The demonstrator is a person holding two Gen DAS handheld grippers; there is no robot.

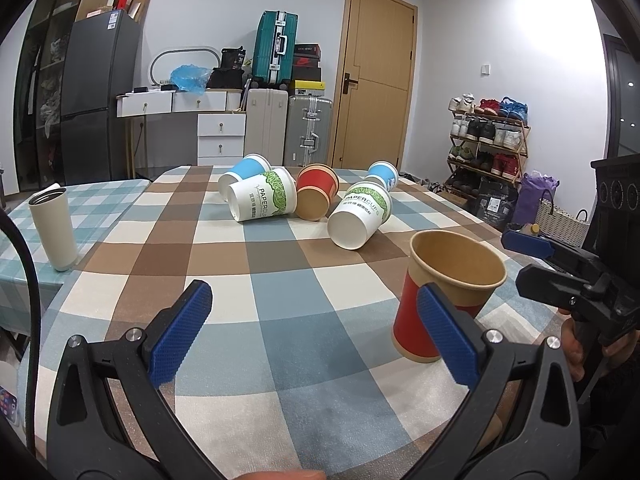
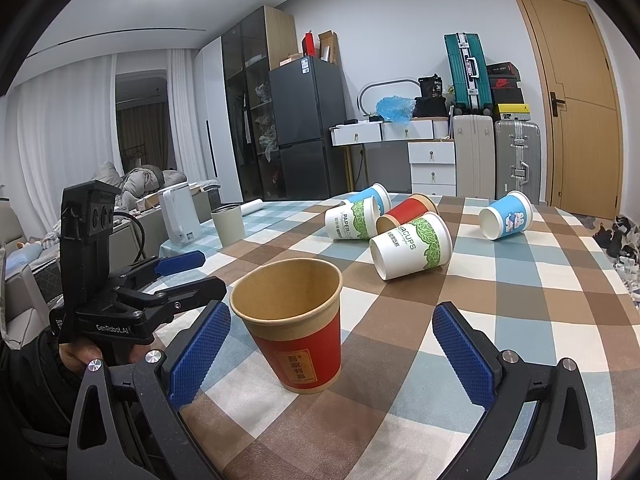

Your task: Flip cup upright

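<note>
Blue-padded fingers (image 2: 200,354) of the right gripper (image 2: 330,354) stand spread wide on either side of a red paper cup (image 2: 298,326), which sits upright on the checked tablecloth (image 2: 500,292) with its brown mouth facing up. Neither pad touches the cup: the left pad is just beside its wall, the right pad well clear, and the jaws have hold of nothing.

Seen from the left wrist, the same red paper cup (image 1: 448,296) stands at the right of the frame, partly behind one blue pad of the left gripper (image 1: 316,334). That gripper is likewise fully spread above bare cloth and grips nothing. From the right wrist view the left gripper (image 2: 176,276) appears at the left edge in a person's hand (image 2: 78,354), its jaws parted.

Farther back on the table, five more paper cups lie on their sides in a loose group: two white cups with green leaf print (image 2: 412,246) (image 2: 352,220), a second red cup (image 2: 408,212) between them, a blue cup (image 2: 374,196) behind, and a blue-and-white cup (image 2: 506,220) off to the right, apart from the others. A pale tumbler (image 1: 52,228) stands upright near the left edge of the table.

Suitcases (image 1: 276,48), a dark refrigerator (image 1: 96,100) and a wooden door (image 1: 376,72) fill the room behind.
</note>
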